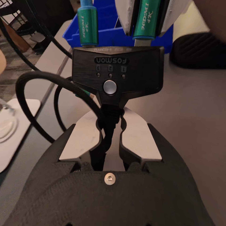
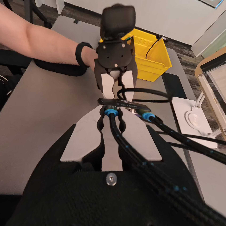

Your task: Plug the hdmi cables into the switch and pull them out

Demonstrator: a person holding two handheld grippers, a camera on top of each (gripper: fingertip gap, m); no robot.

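Surface: grey table [image 2: 46,104] in an office; blue bin [image 1: 110,33] and yellow bin [image 2: 152,58] beyond.
Switch: black HDMI switch [image 1: 117,72] lies flat between the two grippers.
Left gripper [image 1: 110,117]: jaws closed on the switch's black tail cable.
Right gripper [image 2: 110,114]: jaws closed on a green plug [image 1: 145,20], metal tip partly showing at the port.
Axis: plug points straight ahead into the switch, in line with the fingers.
Second plug [image 1: 88,24]: seated, just beside.

Black switch [image 1: 117,73]; 2 green plugs [image 1: 88,26]; blue bin [image 1: 110,24]; yellow bin [image 2: 152,58].
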